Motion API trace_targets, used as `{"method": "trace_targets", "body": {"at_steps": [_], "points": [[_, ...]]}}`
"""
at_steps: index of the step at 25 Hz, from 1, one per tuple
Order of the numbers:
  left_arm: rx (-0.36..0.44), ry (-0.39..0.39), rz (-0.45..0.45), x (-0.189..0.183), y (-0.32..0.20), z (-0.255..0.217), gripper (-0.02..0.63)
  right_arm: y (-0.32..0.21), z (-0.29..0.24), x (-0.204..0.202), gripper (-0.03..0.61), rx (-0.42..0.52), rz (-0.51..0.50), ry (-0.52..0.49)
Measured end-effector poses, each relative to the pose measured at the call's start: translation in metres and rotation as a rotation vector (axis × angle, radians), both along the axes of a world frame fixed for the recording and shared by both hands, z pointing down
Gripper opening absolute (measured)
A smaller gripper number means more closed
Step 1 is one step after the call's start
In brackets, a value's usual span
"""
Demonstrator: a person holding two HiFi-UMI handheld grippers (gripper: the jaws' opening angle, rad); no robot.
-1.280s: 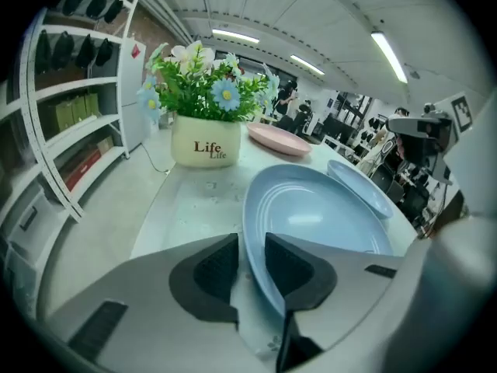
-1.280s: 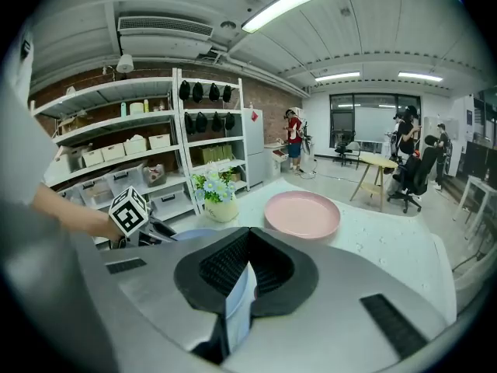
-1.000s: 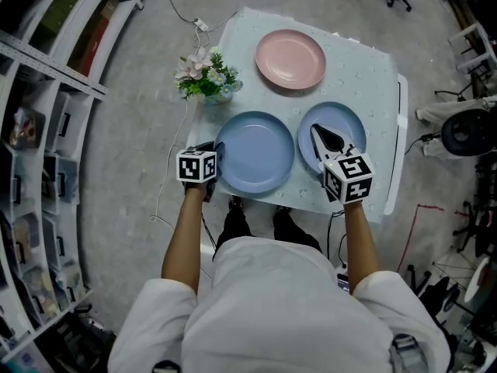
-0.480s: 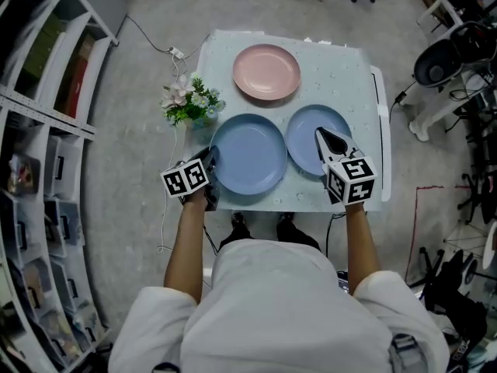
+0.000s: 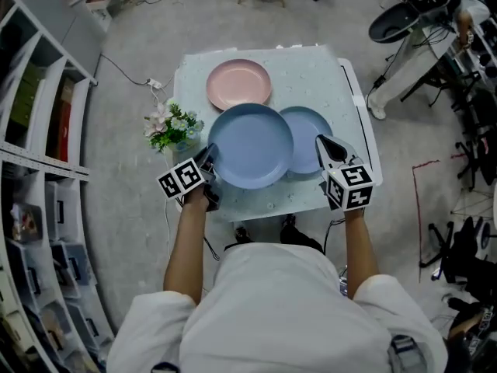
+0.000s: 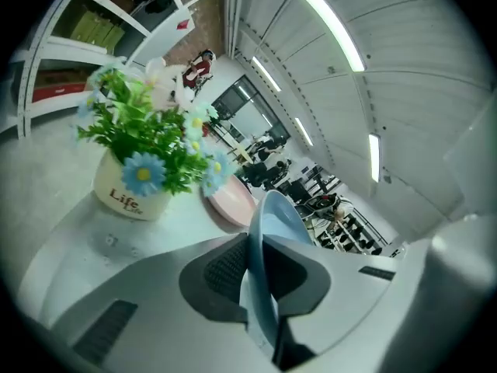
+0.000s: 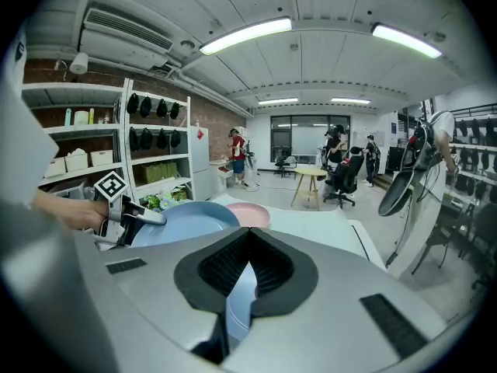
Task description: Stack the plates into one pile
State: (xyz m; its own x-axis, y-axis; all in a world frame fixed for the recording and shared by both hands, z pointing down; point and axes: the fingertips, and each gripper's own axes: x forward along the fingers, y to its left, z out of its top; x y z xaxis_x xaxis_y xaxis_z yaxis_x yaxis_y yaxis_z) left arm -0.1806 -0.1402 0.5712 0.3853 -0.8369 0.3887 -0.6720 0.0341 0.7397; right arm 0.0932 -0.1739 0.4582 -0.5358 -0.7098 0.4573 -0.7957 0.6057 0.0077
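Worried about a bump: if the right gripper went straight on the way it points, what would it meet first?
Probably the smaller blue plate just under the right gripper, though depth is unclear.

Large plate [image 5: 250, 146], small plate [image 5: 312, 134] blue; far plate [image 5: 238, 85] pink (table [image 5: 311, 76] mint).

Head view overhead; gripper views low across table [image 5: 318, 76].

The left gripper [image 5: 208, 156], jaws just closing, is holding a big blue plate [image 5: 250, 146]. It is overlapping a smaller blue plate [image 5: 311, 133].
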Motion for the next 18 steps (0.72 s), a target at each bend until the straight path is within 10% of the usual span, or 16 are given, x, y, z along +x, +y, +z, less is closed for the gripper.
{"method": "trace_targets", "body": {"at_steps": [18], "points": [[-0.058, -0.030, 0.129, 0.166, -0.105, 0.026, 0.049, 0.013, -0.007, 0.194, 0.014, 0.018, 0.294, 0.001]]}}
